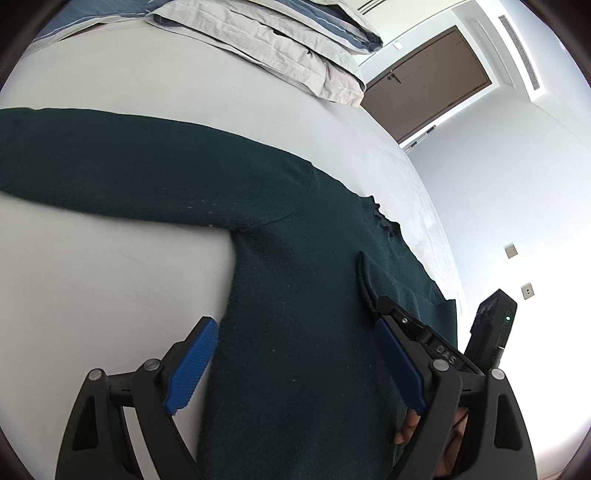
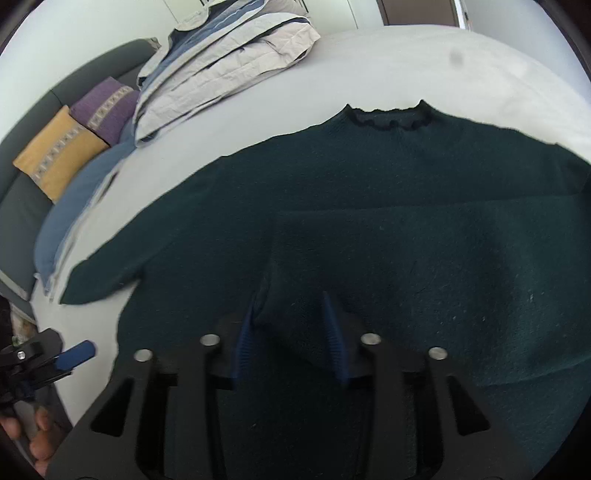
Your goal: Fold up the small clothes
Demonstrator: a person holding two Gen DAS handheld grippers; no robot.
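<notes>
A dark green knit sweater (image 1: 280, 229) lies flat on the white bed sheet (image 1: 110, 273). One sleeve stretches out to the left; the frilled neck (image 2: 391, 118) points away in the right wrist view. My left gripper (image 1: 295, 332) is open and empty, just above the sweater's body near its side edge. My right gripper (image 2: 291, 306) is shut on a fold of the sweater (image 2: 369, 221), the other sleeve laid across the body. It shows in the left wrist view (image 1: 384, 310), and the left gripper shows at the edge of the right wrist view (image 2: 70, 358).
A folded grey and blue duvet with pillows (image 1: 273, 33) lies at the head of the bed. A dark sofa with an orange cushion (image 2: 55, 155) and a purple cushion (image 2: 107, 110) stands beyond. A brown door (image 1: 424, 88) and white wall are to the right.
</notes>
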